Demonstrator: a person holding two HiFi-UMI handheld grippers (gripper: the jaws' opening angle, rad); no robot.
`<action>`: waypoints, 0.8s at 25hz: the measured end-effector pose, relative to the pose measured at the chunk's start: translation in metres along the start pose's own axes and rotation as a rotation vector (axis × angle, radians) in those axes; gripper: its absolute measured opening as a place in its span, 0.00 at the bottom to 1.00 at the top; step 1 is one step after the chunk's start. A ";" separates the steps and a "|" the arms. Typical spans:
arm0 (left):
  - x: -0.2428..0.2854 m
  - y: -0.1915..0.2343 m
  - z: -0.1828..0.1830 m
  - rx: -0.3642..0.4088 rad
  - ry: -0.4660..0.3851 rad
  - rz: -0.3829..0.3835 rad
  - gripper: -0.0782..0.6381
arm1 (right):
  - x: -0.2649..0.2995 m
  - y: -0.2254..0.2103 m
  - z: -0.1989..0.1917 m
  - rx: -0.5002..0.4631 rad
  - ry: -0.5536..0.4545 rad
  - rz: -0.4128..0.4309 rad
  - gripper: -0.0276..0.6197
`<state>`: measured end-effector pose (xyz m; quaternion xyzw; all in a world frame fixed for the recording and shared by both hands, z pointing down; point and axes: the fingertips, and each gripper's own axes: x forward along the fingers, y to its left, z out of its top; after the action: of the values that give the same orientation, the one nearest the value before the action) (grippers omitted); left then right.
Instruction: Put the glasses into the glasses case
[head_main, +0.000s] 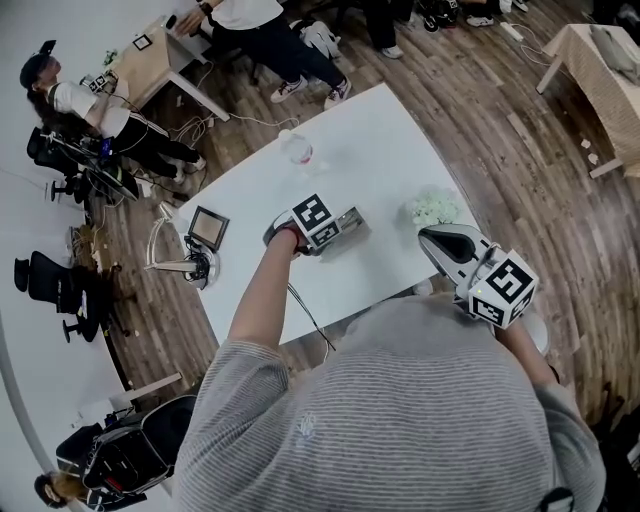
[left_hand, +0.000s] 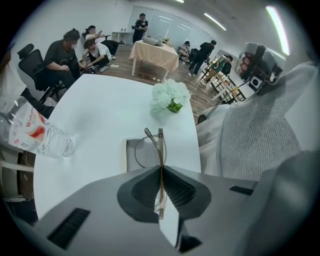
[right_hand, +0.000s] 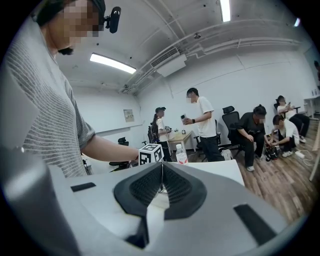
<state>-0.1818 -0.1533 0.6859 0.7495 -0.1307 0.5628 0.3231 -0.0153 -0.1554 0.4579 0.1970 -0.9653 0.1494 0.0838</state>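
Head view: holds the left gripper (head_main: 348, 228) out over the white table (head_main: 390, 130), judged to be bringing its load to the case, with the right gripper (head_main: 430, 238) drawn back beside the torso, probably to leave room. No telling glasses from case here, both lost under the gripper. Left gripper view: pinches the thin-framed glasses (left_hand: 160, 145) edge-on between shut jaws, over the grey glasses case (left_hand: 130, 159) lying on the table, seemingly lined up for lowering in. Hard to say whether frame and case touch, with the near ends of both hidden behind the jaws. Right gripper view: jaws pressed together on nothing, aimed across the table.
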 end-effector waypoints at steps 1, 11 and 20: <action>0.004 0.001 -0.001 0.000 0.012 -0.008 0.14 | -0.001 -0.001 0.000 0.001 -0.002 -0.004 0.06; 0.036 0.021 -0.003 -0.040 0.069 -0.088 0.14 | -0.018 -0.017 -0.007 0.009 -0.002 -0.065 0.06; 0.053 0.031 -0.008 -0.048 0.136 -0.118 0.14 | -0.032 -0.029 -0.006 0.018 0.000 -0.131 0.06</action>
<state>-0.1874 -0.1628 0.7472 0.7078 -0.0776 0.5893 0.3817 0.0264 -0.1678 0.4641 0.2604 -0.9490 0.1525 0.0915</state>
